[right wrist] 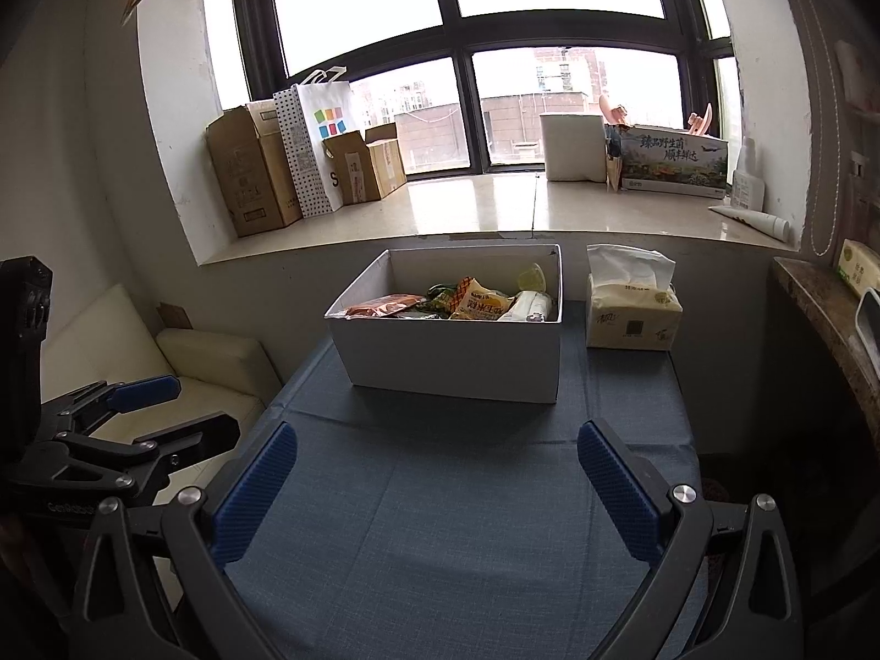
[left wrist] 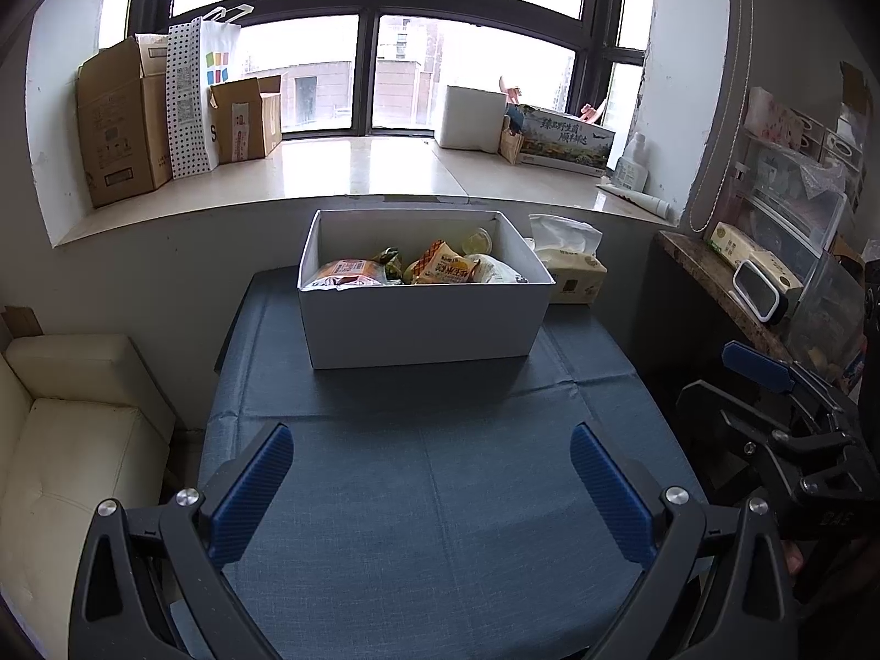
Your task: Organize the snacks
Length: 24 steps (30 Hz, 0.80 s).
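A white open box [left wrist: 423, 324] stands at the far end of the blue-clothed table [left wrist: 440, 467]. It holds several snack packets: an orange packet [left wrist: 443, 267], a reddish packet [left wrist: 346, 272], a white one [left wrist: 495, 269]. The box also shows in the right wrist view [right wrist: 456, 363], with the orange packet [right wrist: 481, 302] inside. My left gripper [left wrist: 432, 445] is open and empty above the near table. My right gripper [right wrist: 437, 443] is open and empty beside it. Each gripper shows at the edge of the other's view: the right one [left wrist: 770, 385], the left one [right wrist: 137, 407].
A tissue pack [left wrist: 572, 269] stands right of the box, also in the right wrist view [right wrist: 632, 308]. A cream sofa [left wrist: 71, 429] is left of the table. A stone shelf [left wrist: 731, 286] with clutter is on the right. Cardboard boxes [left wrist: 126, 121] and bags line the windowsill.
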{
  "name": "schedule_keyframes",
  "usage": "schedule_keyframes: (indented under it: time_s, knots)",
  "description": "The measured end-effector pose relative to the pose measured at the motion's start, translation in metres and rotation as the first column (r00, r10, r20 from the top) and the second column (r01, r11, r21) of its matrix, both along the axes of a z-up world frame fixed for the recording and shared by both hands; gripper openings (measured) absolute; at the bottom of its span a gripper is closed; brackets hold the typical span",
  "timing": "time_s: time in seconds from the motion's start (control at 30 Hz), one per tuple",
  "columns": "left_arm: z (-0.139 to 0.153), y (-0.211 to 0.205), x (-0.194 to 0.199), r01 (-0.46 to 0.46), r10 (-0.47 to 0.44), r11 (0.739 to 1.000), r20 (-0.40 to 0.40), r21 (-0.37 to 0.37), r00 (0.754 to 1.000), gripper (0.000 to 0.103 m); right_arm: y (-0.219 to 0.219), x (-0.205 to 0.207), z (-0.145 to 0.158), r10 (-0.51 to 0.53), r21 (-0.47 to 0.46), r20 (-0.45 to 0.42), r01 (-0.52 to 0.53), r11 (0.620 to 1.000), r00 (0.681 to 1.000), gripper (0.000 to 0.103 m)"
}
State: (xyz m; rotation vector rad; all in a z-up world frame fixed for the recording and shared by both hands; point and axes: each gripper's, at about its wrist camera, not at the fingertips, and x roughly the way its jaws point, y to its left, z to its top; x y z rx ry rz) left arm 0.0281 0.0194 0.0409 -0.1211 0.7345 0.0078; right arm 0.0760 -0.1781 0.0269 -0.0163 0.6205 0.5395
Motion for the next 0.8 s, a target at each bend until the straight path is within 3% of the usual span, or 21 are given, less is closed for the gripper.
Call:
schedule_keyframes:
  time_s: [0.8]
  knots:
    - [-0.0029, 0.0005, 0.0028, -0.001, 0.001, 1.0, -0.011, 0.002, 1.0, 0.103, -0.0002, 0.0007, -0.0053, 0.004, 0.002, -0.014, -0.004, 1.0, 1.0, 0.103]
